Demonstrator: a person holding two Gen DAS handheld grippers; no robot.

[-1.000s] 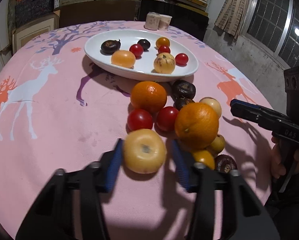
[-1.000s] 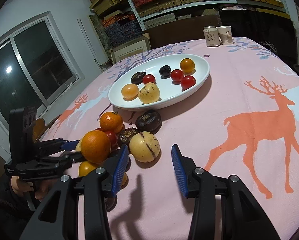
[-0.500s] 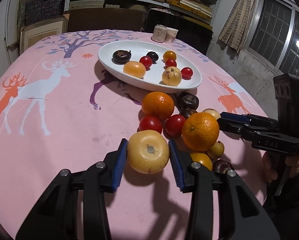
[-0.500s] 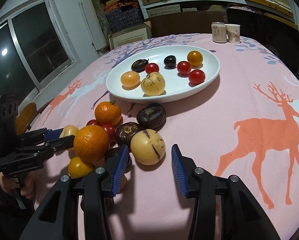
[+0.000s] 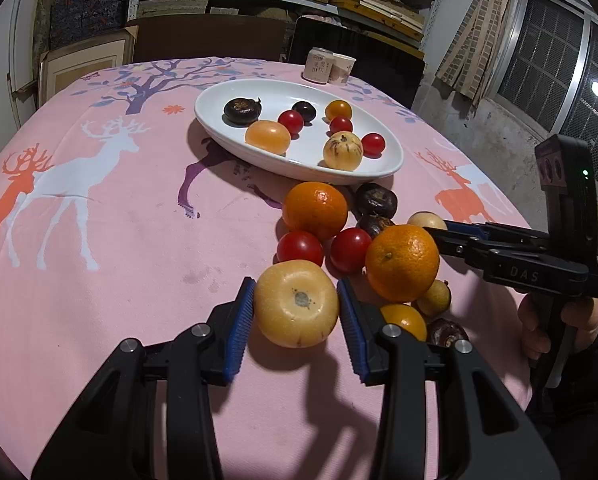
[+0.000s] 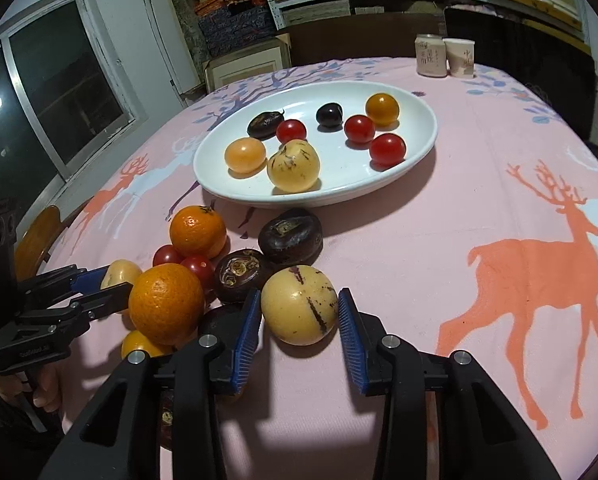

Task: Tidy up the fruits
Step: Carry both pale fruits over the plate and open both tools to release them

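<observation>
**Both grippers now bracket a pale fruit**

Left wrist view: since a second ago your left gripper [image 5: 297, 312] has closed in, and its blue pads now press both sides of the yellow round fruit [image 5: 296, 303]. That fruit sits on the pink tablecloth [image 5: 119, 240] at the near edge of the loose pile, its dimpled end facing up toward the camera; it is squat, with no clear long axis. The white oval dish [image 5: 383, 168] beyond holds eight pieces: three red tomatoes, two dark fruits, two orange-yellow ones and a striped pale melon [image 5: 342, 151].

Right wrist view: your right gripper [image 6: 299, 316] has moved in around the streaked pale fruit [image 6: 299, 305]. Its jaws are closing, the pads just beside the skin, not visibly pressing. The fruit's stem end tilts up and away.
</observation>
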